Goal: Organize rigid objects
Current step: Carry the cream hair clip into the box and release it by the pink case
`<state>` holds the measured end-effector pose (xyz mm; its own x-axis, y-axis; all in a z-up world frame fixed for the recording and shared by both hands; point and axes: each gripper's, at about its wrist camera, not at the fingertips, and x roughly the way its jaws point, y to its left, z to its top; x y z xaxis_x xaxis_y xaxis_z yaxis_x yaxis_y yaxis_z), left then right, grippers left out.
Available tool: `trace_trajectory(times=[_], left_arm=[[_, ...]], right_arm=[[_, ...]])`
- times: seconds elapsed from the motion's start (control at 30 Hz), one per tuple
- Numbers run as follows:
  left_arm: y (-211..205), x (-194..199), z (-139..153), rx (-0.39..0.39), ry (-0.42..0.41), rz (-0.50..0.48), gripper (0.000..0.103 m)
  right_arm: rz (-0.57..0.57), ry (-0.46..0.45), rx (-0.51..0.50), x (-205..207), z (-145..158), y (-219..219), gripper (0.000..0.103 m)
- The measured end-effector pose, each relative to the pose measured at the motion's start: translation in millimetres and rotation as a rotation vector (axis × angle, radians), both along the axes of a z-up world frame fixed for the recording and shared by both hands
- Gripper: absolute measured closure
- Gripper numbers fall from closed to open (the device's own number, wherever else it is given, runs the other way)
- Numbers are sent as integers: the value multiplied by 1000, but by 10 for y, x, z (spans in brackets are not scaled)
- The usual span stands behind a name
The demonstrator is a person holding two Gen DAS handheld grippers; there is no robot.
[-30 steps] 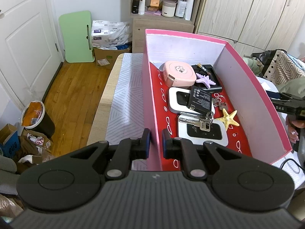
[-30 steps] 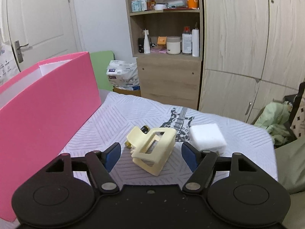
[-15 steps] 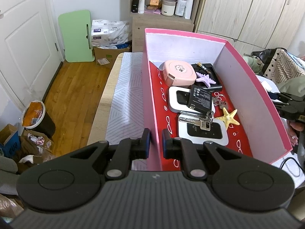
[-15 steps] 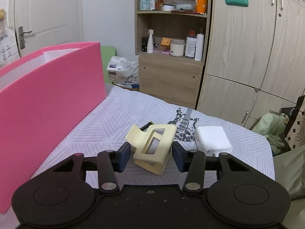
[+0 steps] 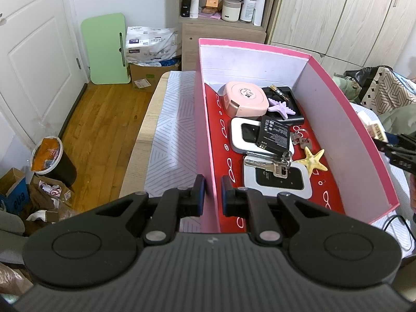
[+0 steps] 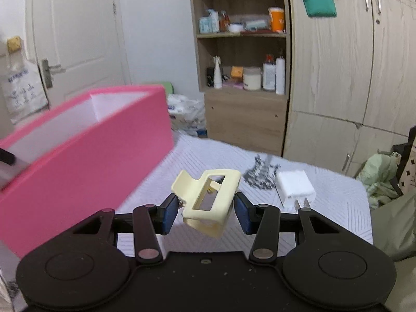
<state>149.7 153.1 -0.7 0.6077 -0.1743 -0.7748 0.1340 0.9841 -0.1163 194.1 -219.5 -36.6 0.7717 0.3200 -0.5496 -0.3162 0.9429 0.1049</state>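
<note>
A pink box (image 5: 202, 119) with a red floor stands on the striped cloth. It holds a pink case (image 5: 245, 98), a purple starfish (image 5: 282, 108), a black battery (image 5: 274, 135), keys (image 5: 273, 163), a yellow starfish (image 5: 313, 160) and white devices (image 5: 278, 179). My left gripper (image 5: 212, 184) is shut on the box's near left wall. In the right wrist view my right gripper (image 6: 206, 214) is shut on a cream hair claw clip (image 6: 191, 186), held above the cloth. The pink box (image 6: 91, 161) is to its left.
A white charger plug (image 6: 295, 188) lies on the cloth beside a guitar print (image 6: 260, 174). Wooden shelves (image 6: 241, 78) and wardrobes (image 6: 338, 78) stand behind. Left of the table are bare floor, a bin (image 5: 52, 156) and a green board (image 5: 106, 49). Bags (image 6: 384, 176) sit at the right.
My right gripper's fingers closed on the cream hair clip and raised it off the cloth, nearer the pink box. The left gripper and the box stayed where they were.
</note>
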Motion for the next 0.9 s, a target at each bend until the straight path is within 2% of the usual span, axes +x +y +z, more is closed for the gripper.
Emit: trace_trajectory(times=[0.2, 0.37, 0.47, 0.53, 0.63, 0.8, 0.9], left_arm=[[0, -3, 0, 0, -3, -3, 92], [66, 10, 10, -26, 6, -15, 92], [47, -7, 15, -11, 2, -29, 92], [7, -17, 11, 16, -7, -42, 92], [-18, -18, 12, 30, -9, -44, 92], [-21, -42, 10, 37, -18, -45, 92], [-6, -60, 4, 34, -32, -54, 92]], right_arm=[[99, -78, 53, -236, 404, 164, 50], [286, -43, 151, -320, 739, 474, 50], [390, -1, 194, -275, 880, 715, 50], [437, 45, 194, -155, 925, 922, 50], [499, 125, 141, 116, 941, 1314, 50], [495, 334, 86, 698, 809, 1872, 50], [470, 432, 99, 995, 660, 2031, 50]])
